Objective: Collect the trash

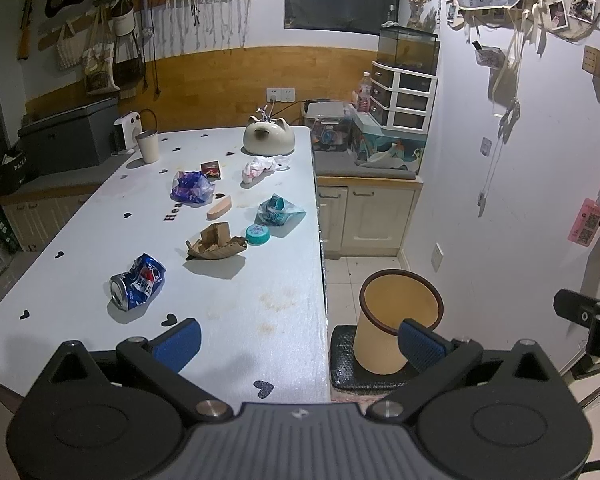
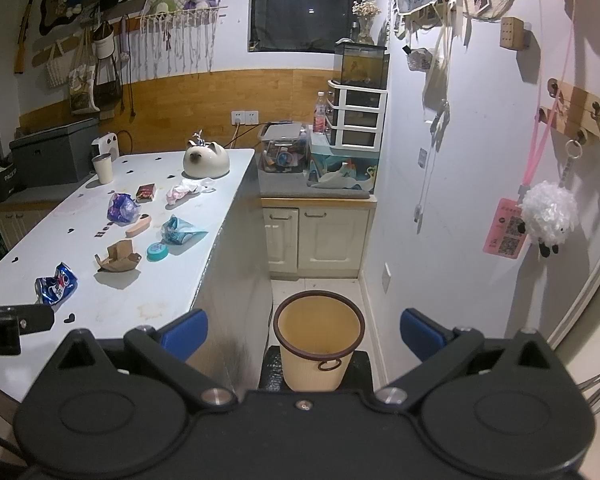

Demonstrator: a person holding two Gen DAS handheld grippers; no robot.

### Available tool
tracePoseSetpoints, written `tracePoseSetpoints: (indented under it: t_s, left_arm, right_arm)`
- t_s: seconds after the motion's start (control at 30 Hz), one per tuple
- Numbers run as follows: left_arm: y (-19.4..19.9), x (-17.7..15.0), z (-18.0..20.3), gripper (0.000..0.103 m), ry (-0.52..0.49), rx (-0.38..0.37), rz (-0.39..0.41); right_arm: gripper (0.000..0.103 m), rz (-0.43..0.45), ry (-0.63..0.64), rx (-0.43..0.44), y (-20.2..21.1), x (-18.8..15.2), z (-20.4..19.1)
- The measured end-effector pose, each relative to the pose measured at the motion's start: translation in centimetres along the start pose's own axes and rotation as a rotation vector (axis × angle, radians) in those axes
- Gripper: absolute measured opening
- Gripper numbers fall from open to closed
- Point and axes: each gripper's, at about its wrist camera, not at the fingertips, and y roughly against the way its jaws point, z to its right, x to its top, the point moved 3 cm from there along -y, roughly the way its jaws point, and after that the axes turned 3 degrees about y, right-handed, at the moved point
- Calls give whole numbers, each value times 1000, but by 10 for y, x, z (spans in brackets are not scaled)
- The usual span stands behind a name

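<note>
Both the left gripper [image 1: 298, 342] and the right gripper [image 2: 303, 334] hover with fingers spread wide, gripping nothing. On the white table [image 1: 100, 280] lie a crushed Pepsi can [image 1: 137, 287], torn brown cardboard [image 1: 216, 243], a teal lid [image 1: 257, 234] and crumpled wrappers. The tan wastebasket [image 2: 319, 338] stands on the floor just beside the table's near corner.
</note>
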Motion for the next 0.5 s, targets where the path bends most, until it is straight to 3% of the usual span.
tracePoseSetpoints:
  t_s: [0.5]
  left_arm:
    - [0,-1,0,103,0,0,2]
  right_arm:
    - [103,2,0,0,0,0,1]
